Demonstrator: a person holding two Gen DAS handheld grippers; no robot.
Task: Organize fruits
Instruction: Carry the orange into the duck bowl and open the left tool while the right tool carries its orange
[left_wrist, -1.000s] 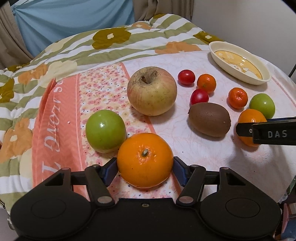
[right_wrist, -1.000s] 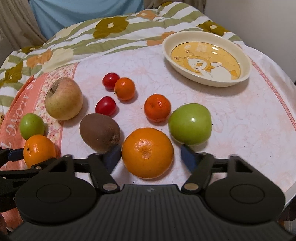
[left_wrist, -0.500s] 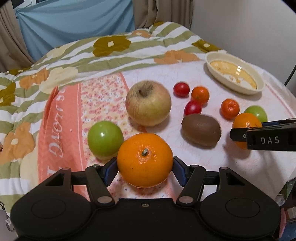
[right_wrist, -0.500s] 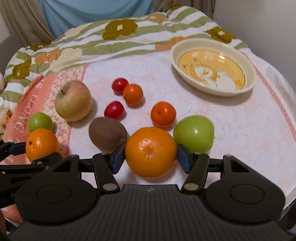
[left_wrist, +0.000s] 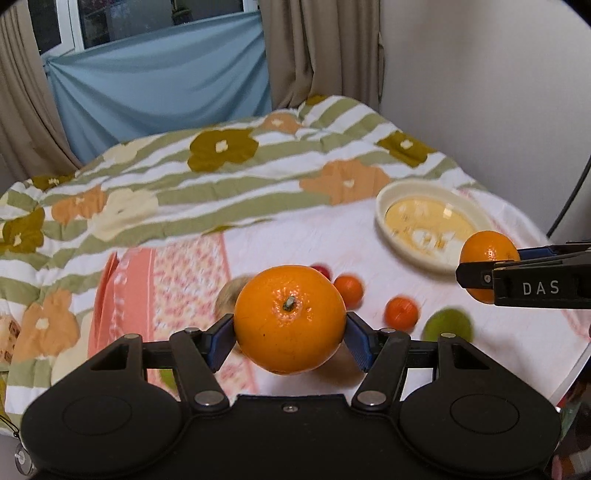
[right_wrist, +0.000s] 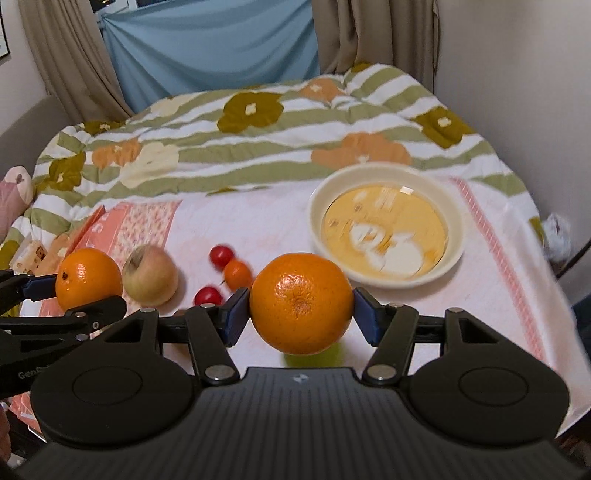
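Observation:
My left gripper (left_wrist: 290, 338) is shut on a large orange (left_wrist: 290, 319) and holds it above the table. My right gripper (right_wrist: 300, 314) is shut on another large orange (right_wrist: 301, 302), also lifted; it shows in the left wrist view (left_wrist: 487, 251) near the cream dish (left_wrist: 395, 195). The left-held orange shows in the right wrist view (right_wrist: 88, 282). The cream dish (right_wrist: 456, 221) with a yellow bear picture lies ahead of the right gripper. On the cloth lie a yellowish apple (right_wrist: 149, 275), two red tomatoes (right_wrist: 221, 255), small mandarins (right_wrist: 237, 273) and a green apple (left_wrist: 447, 325).
The table has a white and pink cloth (right_wrist: 491, 295) with a striped flowered quilt (right_wrist: 258, 140) behind. Curtains and a blue sheet (right_wrist: 207, 48) hang at the back, with a white wall on the right. The table edge (right_wrist: 561, 291) drops off on the right.
Both grippers have lifted their oranges off the table and risen. The view has tilted up, and the fruits on the cloth now lie lower and farther away.

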